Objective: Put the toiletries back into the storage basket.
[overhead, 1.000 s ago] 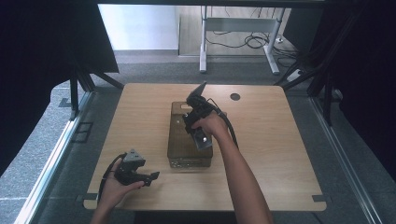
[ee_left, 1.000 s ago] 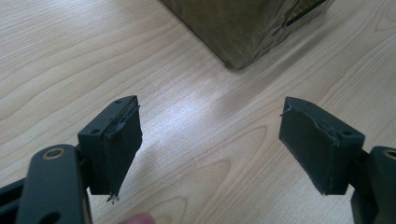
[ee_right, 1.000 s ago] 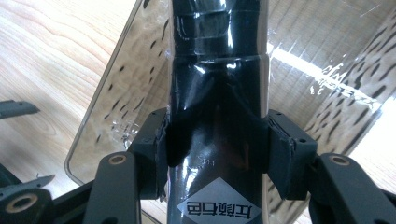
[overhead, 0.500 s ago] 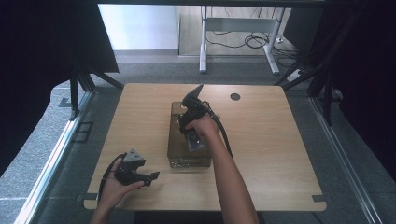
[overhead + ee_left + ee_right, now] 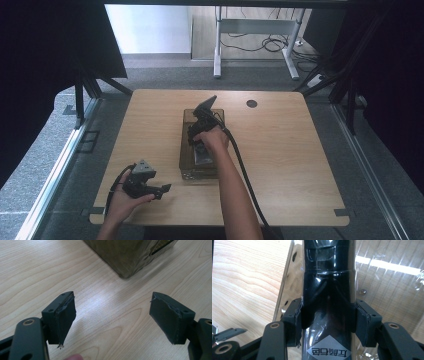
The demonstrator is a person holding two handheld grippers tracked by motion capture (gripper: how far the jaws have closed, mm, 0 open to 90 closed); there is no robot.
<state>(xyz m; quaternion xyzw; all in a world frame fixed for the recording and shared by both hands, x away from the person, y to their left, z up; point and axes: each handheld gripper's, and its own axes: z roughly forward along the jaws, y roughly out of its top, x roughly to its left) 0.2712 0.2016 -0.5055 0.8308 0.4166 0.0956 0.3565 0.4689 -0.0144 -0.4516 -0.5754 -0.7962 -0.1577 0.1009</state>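
in the middle of the light wooden tabletop, inside the clear smoky plastic bin, hangs a long black glossy packet with a grey diamond label, clamped across its width between the pads of the right gripper. pads pressed against both sides of the packet, just above the label, jaws partway closed on it. long axis running straight away from the gripper in the right gripper view, label end nearest the jaws, far end pointing toward the bin's floor; from the high view, roughly lengthwise with the bin, toward the near edge. judging by the shine and crinkled film: probably light, smooth and slippery, with a wrap that gives a little under pressure, so best held across the narrow width near one end, as now, with firm but not crushing force. near the front left corner of the tabletop rests the left gripper, jaws spread wide, nothing between them, bare wood beneath and the bin's corner just ahead.
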